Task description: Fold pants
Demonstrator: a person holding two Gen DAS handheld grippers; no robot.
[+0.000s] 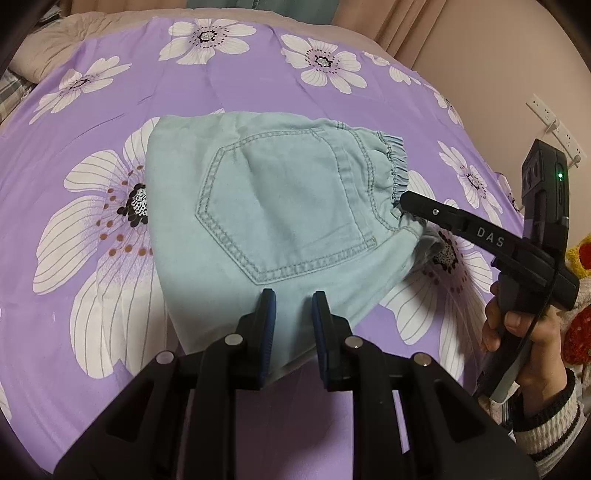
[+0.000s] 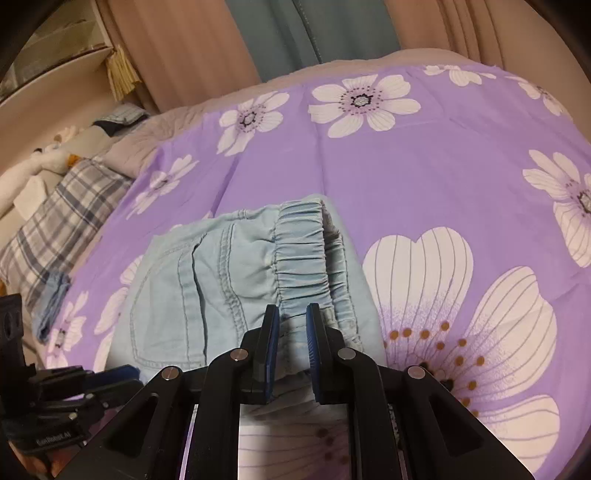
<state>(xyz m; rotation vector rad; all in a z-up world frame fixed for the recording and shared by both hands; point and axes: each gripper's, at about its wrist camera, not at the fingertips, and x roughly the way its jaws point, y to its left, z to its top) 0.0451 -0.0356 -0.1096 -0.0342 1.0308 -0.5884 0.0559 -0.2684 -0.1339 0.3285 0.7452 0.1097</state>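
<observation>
Pants: my folded pale-blue pants (image 1: pixel 266 206) lie on the purple flowered bedsheet (image 1: pixel 229 88), just ahead of both claws.
Left claw (image 1: pixel 293 301): open, pads over the near fold edge, nothing gripped.
Right claw (image 2: pixel 291 314): open, tips at the elastic waistband (image 2: pixel 299 254).
Only my left view: back pocket (image 1: pixel 280 210), my right hand (image 1: pixel 517 332).
Only my right view: plaid pillow (image 2: pixel 62 221).
Axis: long side runs across my left claw, waistband toward my right claw.

Pale blue-green pants (image 1: pixel 280 206) with darker blue stitching. Purple bedsheet (image 1: pixel 236 92) printed with big white flowers, dark dotted centres. Black grippers, blue pads on fingers (image 1: pixel 269 314). Grey-blue plaid pillow (image 2: pixel 62 218). Beige and teal curtains (image 2: pixel 295 33).
</observation>
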